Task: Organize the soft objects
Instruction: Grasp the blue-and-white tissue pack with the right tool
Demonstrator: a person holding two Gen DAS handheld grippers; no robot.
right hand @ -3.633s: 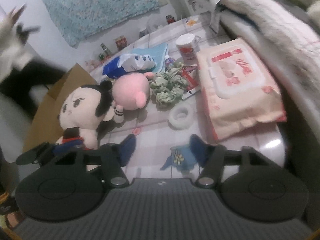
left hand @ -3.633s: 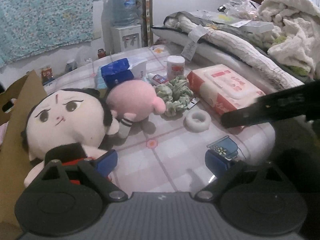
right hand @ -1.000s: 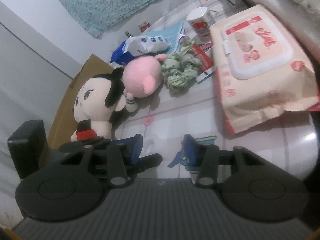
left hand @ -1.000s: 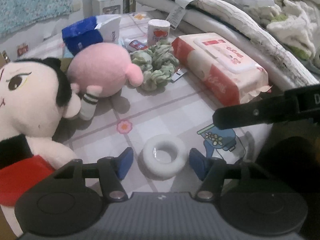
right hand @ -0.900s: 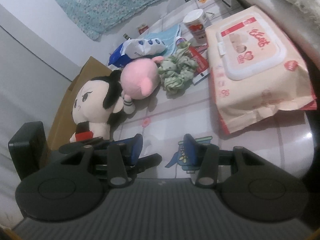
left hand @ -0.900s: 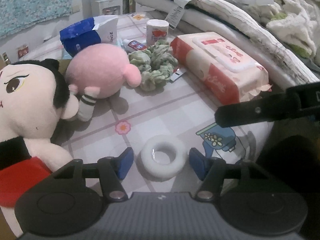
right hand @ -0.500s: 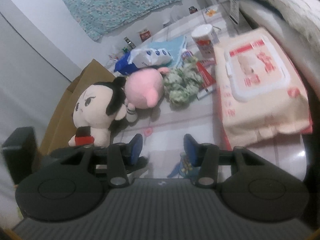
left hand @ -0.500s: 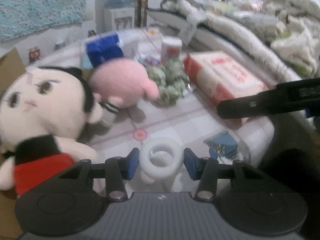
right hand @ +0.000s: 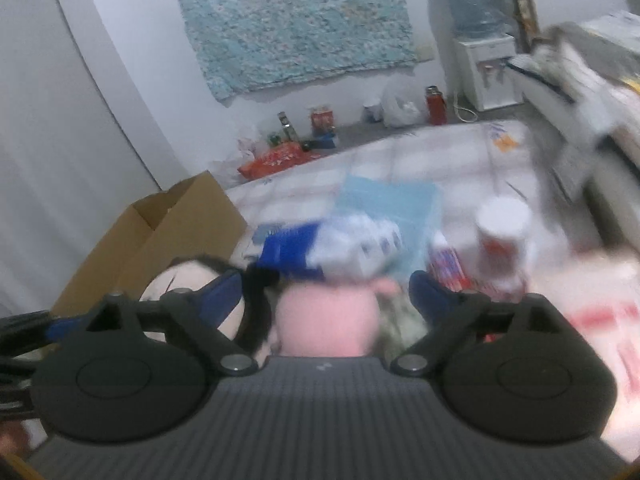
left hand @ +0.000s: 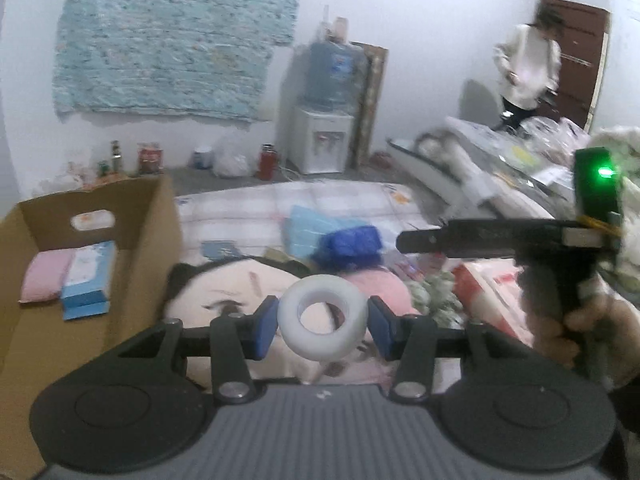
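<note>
My left gripper (left hand: 323, 323) is shut on a white foam ring (left hand: 322, 322) and holds it up in the air above the black-haired doll (left hand: 224, 300). The open cardboard box (left hand: 140, 248) stands to the left, with a pink pillow (left hand: 44, 274) and a blue pack (left hand: 86, 280) inside. My right gripper (right hand: 326, 292) is open and empty, hovering over the pink plush ball (right hand: 326, 324) beside the doll (right hand: 172, 280). The right gripper also shows in the left wrist view (left hand: 492, 238). The right wrist view is blurred.
On the table lie a blue tissue pack (right hand: 340, 248), a white cup (right hand: 502, 236), a green scrunchie (left hand: 436, 296) and a wet-wipes pack (left hand: 492, 292). Bedding (left hand: 500, 172) is piled at right. A person (left hand: 524, 64) stands by the far door. A water dispenser (left hand: 320, 120) stands by the wall.
My left gripper closed on the white ring and lifted it off the table, turning toward the box. My right gripper opened wider and swung over the pink plush.
</note>
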